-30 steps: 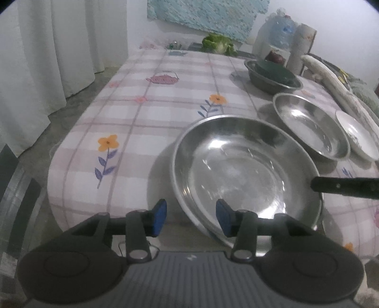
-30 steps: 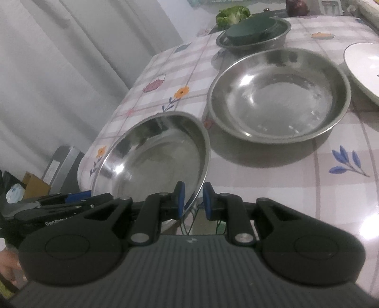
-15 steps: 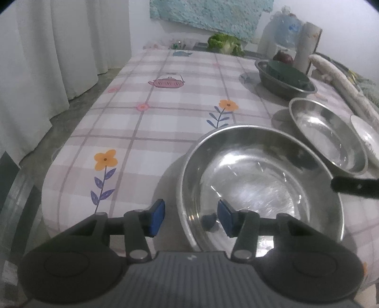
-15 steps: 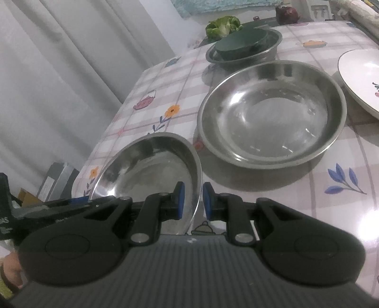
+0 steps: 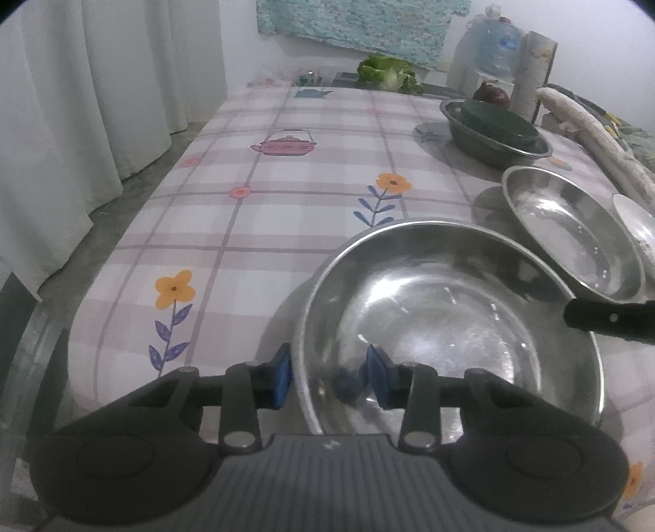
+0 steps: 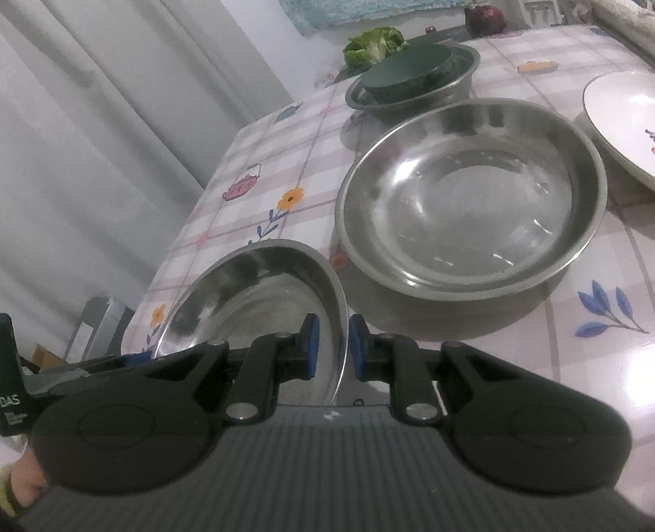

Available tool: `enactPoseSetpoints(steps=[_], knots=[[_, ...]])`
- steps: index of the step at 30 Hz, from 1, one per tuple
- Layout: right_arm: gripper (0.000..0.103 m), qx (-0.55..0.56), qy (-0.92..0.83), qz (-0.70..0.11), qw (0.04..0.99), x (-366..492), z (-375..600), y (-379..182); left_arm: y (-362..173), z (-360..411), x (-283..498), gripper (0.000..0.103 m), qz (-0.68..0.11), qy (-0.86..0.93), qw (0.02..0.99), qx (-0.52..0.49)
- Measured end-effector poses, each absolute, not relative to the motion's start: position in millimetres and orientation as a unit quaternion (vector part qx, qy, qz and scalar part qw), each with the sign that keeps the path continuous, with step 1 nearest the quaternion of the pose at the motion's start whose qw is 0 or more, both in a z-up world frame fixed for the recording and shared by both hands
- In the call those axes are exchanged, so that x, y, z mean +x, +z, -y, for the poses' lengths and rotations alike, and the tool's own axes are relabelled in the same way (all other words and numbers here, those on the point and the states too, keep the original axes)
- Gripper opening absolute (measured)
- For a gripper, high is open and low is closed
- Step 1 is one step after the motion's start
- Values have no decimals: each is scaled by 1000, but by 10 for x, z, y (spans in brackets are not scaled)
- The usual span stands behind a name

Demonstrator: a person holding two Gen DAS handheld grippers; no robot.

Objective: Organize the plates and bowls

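Observation:
A wide steel plate (image 5: 442, 311) is held tilted above the near end of the table. My right gripper (image 6: 330, 348) is shut on the plate's right rim (image 6: 339, 311). My left gripper (image 5: 329, 378) is open, its pads on either side of the plate's left rim, not clamped. A second steel plate (image 6: 470, 196) lies on the table just beyond; it also shows in the left wrist view (image 5: 573, 233). A steel bowl holding a dark green bowl (image 6: 409, 77) sits farther back. A white plate (image 6: 622, 118) lies at the right.
The table has a checked cloth with flowers (image 5: 286, 204); its near left corner drops off to the floor. A curtain (image 5: 82, 102) hangs at the left. Lettuce (image 5: 389, 73), a red onion (image 6: 485, 16) and a water jug (image 5: 495, 45) stand at the far end.
The held plate has moved forward and risen, tilting more. My left gripper has moved in so its pads now straddle the plate's left rim. My right gripper stays shut on it.

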State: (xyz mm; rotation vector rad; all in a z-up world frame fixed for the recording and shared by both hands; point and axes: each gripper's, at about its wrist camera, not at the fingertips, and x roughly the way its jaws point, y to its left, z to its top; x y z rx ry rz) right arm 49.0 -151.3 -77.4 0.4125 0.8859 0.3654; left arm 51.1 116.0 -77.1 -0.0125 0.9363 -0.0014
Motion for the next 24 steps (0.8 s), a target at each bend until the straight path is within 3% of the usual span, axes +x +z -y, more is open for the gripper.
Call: enactPoseSetpoints(steps=[24], knots=[[14, 201, 157, -408, 876, 249, 1581, -792, -686, -986, 327, 40, -454, -6, 890, 33]])
